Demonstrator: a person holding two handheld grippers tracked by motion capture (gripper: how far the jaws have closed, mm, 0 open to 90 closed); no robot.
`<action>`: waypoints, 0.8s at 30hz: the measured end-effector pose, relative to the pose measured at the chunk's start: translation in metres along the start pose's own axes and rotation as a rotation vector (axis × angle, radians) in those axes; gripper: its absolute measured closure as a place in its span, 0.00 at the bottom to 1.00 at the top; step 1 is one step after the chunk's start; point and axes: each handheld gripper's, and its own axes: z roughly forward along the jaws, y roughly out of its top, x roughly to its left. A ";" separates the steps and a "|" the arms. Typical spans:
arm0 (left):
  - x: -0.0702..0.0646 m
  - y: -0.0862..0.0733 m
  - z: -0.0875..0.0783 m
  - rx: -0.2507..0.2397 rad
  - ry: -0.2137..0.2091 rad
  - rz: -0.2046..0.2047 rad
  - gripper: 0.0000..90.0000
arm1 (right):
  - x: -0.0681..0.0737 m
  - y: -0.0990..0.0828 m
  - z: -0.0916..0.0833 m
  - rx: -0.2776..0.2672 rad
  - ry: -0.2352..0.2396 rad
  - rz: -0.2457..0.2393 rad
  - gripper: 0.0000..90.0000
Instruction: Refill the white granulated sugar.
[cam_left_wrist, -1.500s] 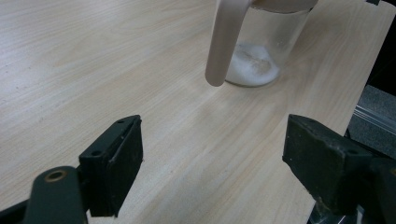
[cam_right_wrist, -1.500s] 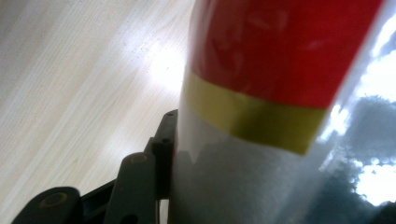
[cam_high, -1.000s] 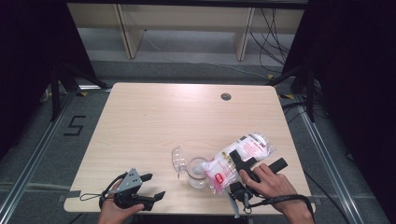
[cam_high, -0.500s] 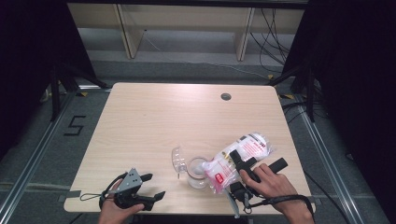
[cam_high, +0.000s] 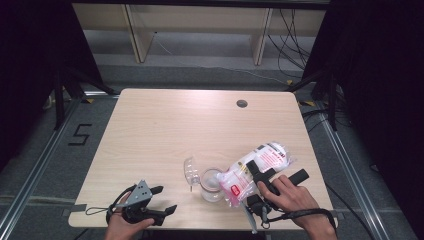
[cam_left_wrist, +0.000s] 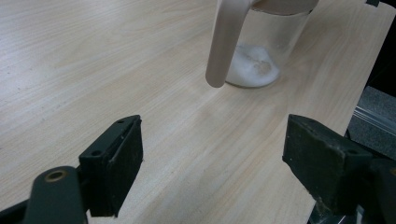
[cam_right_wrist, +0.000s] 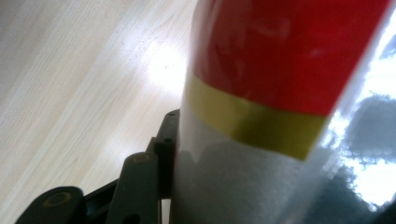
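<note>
The right gripper (cam_high: 262, 176) was clamped on the plastic bag (cam_high: 257, 167), tipped with its mouth over the glass jar (cam_high: 212, 184) near the table's (cam_high: 165, 130) front edge, at about five o'clock from centre. The left gripper (cam_high: 162, 200), at seven o'clock, sat wide open on nothing. With nothing steadying the jar, a nudge from the bag could have toppled it, or powder could have missed the rim and spilled towards the clear lid (cam_high: 190, 171) at the jar's ten o'clock.

We saw a light wood-grain table (cam_high: 165, 130) and black grippers, left gripper (cam_high: 159, 200) with a grey plate. The bag (cam_high: 252, 170) was clear and white with red print; up close, a red panel over a yellow band. The glass jar (cam_high: 212, 184) was clear, white powder (cam_left_wrist: 252, 67) inside.
</note>
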 end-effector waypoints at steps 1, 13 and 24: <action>0.000 0.000 0.000 -0.002 -0.001 0.002 0.22 | 0.000 0.000 0.000 0.000 -0.005 -0.002 0.65; 0.000 0.000 0.000 0.004 0.002 0.009 0.22 | 0.000 -0.002 0.000 0.003 -0.005 0.003 0.66; 0.000 0.000 0.000 -0.002 0.001 0.002 0.22 | 0.001 -0.002 0.000 0.010 -0.001 -0.003 0.66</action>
